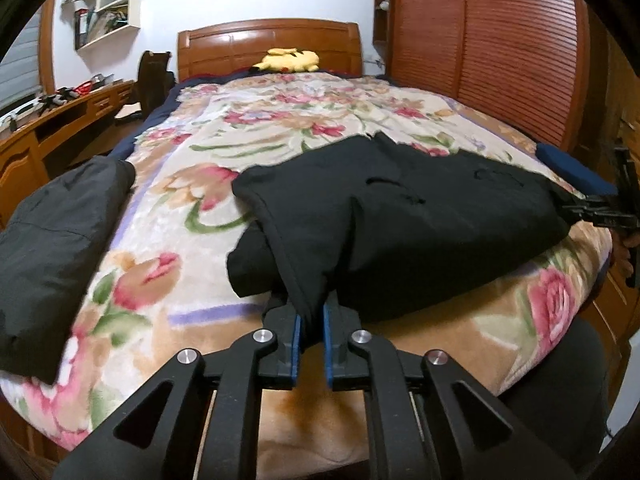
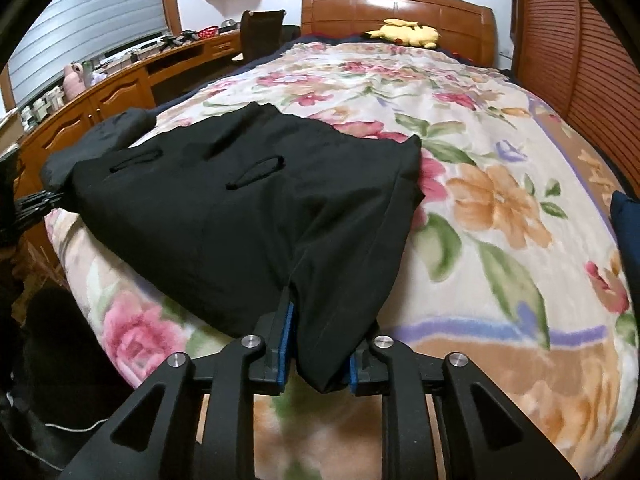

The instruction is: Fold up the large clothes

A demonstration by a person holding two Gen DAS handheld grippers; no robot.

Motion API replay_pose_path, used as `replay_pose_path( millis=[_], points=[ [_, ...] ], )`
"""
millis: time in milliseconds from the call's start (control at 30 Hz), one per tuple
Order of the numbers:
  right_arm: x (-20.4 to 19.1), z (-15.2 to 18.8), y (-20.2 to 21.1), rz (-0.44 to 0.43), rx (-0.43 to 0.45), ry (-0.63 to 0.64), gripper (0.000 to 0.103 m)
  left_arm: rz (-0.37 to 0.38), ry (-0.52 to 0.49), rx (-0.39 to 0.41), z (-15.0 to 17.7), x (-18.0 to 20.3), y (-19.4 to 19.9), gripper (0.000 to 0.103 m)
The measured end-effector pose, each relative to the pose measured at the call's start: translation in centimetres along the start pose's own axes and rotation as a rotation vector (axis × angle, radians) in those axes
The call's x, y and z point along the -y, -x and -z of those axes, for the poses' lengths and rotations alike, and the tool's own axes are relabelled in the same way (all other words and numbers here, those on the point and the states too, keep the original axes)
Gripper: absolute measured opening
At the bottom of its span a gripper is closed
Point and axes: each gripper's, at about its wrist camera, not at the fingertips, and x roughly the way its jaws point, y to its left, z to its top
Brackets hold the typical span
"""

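The black garment (image 1: 400,216) lies on the floral blanket (image 1: 192,208) at the near end of the bed, already doubled over itself, with belt loops showing on its upper layer, so it looks like trousers. The left gripper (image 1: 311,334) is clamped on a bunched corner at the garment's near left edge, the cloth squeezed between its blue pads (image 1: 297,344). The right gripper (image 2: 316,354) pinches a thicker wad at the near right corner; its jaws stand a little wider only because more fabric fills them. Each gripper also shows at the edge of the other's view, so the two hold opposite corners of the same near edge, which keeps that edge taut and level for a clean fold. Judging by this, the next move is probably to carry the edge towards the far side. A second dark folded garment (image 1: 60,240) rests at the blanket's left edge, well apart, likely finished. A yellow plush toy (image 1: 289,60) sits far off by the headboard (image 1: 272,42)
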Motion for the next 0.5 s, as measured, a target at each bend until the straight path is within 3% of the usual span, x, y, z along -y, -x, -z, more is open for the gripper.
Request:
replay_pose_path(
  millis=[33,67,100,133,200,233,300,500],
  points=[
    [-0.1,-0.3,0.3,0.015,0.008,-0.006,0.029,-0.004,0.006,0.009,0.0,0.0,0.3,0.017],
    [0.0,-0.4,0.7,0.021,0.02,-0.008,0.032,-0.01,0.013,0.023,-0.3,-0.2,0.8,0.027],
    [0.1,-0.7,1.1,0.028,0.035,-0.01,0.036,-0.013,0.016,0.037,-0.5,-0.1,1.2,0.043],
    [0.1,-0.8,1.4,0.036,0.046,-0.009,0.038,-0.014,0.014,0.049,-0.8,-0.1,1.5,0.05],
    [0.1,-1.2,2.1,0.048,0.068,-0.009,0.051,-0.009,0.01,0.067,-1.4,0.1,1.9,0.077],
    [0.2,-1.6,2.3,0.057,0.077,-0.01,0.054,-0.005,0.012,0.077,-1.7,0.2,2.1,0.083],
    [0.3,-2.3,2.5,0.074,0.099,-0.012,0.059,0.012,0.021,0.095,-2.6,0.6,2.0,0.087],
    [0.6,-4.8,-0.5,0.087,0.081,-0.014,0.06,0.053,0.022,0.1,-4.3,3.6,-0.2,0.087]
  ],
)
